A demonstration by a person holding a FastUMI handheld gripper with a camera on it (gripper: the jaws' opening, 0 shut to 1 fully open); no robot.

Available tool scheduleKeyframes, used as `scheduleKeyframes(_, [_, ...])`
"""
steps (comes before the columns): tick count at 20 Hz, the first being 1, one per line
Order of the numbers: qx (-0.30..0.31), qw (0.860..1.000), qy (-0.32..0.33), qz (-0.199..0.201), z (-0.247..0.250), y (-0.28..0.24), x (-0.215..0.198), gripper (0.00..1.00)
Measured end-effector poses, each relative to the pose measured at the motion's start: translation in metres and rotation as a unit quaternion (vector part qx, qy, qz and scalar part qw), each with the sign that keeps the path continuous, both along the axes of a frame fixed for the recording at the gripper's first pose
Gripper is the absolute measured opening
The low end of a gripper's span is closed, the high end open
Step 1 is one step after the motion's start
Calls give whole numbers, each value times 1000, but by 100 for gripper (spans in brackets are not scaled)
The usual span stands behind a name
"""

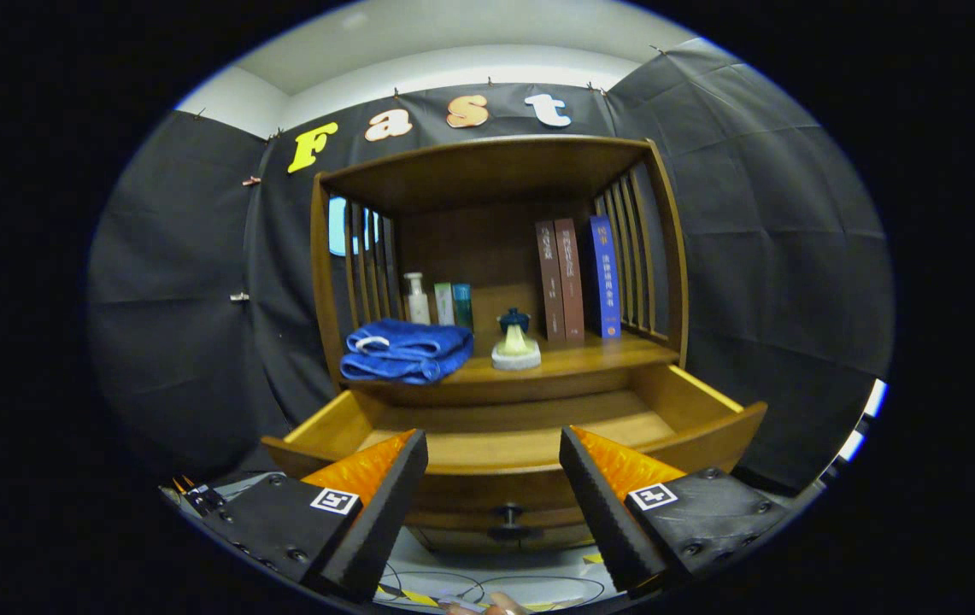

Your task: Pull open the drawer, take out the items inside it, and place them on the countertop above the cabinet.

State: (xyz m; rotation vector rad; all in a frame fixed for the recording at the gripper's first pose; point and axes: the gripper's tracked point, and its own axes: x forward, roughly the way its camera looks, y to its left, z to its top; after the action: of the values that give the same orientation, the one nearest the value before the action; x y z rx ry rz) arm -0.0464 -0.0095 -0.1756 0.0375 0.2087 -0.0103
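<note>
Drawer (504,427) is pulled open and seems emptied, a towel (406,350) and bottle (515,343) are set on the countertop (572,359), and the gripper (494,457) is held released, grasping nothing.

Claw (494,444) fingers spread, empty
</note>
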Motion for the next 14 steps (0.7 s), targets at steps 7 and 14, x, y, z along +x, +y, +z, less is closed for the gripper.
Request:
scheduleKeyframes(7, [0, 998, 55, -22, -80, -12, 15, 99])
scheduleKeyframes(14, [4, 997, 70, -24, -89, -13, 22, 99])
